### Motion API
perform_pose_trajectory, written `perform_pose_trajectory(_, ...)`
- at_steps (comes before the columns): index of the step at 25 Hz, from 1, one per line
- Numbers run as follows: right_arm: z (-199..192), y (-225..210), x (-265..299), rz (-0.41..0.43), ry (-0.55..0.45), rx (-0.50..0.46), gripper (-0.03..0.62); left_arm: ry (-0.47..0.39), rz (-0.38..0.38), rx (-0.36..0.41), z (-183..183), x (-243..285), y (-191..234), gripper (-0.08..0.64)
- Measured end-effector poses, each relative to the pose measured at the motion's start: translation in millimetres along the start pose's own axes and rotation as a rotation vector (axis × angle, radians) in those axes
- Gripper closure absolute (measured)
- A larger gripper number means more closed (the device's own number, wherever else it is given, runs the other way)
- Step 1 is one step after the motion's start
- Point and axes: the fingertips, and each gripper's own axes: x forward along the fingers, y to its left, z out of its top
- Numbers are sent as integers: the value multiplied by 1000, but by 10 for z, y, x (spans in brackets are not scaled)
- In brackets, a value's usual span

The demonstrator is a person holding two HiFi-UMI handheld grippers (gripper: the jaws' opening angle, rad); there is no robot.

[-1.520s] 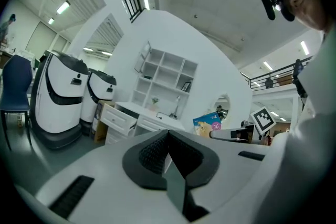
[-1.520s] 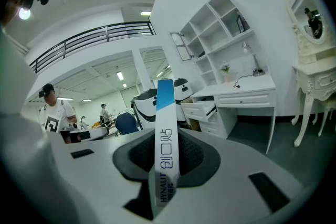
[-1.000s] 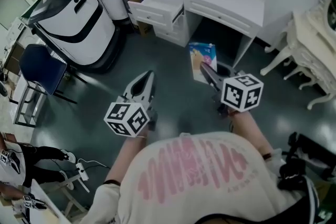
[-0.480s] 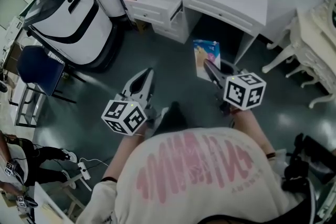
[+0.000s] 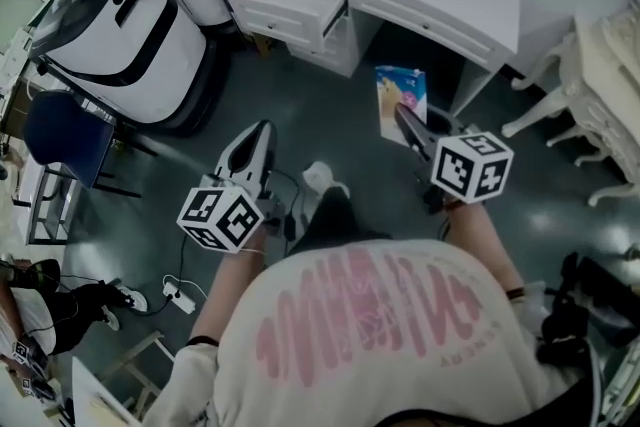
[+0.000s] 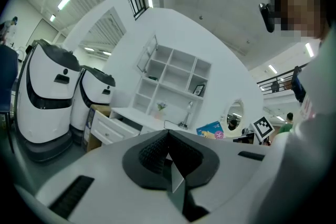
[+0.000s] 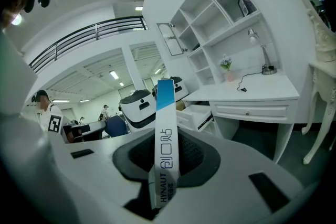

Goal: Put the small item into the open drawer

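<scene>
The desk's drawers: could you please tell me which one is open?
The upper left drawer, pulled out; the wide drawer beside it is flush and shut.

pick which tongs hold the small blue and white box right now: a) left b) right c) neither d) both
b: the right tongs are shut on the small box, which stands edge-on between their pads, while the left tongs are shut with nothing between them.
</scene>
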Motion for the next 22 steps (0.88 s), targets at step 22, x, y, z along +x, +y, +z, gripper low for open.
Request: perform_pose_trajectory(22,-497,827,-1032,27,-1,-39,503,12,9,20,-194,-1274,-692,531)
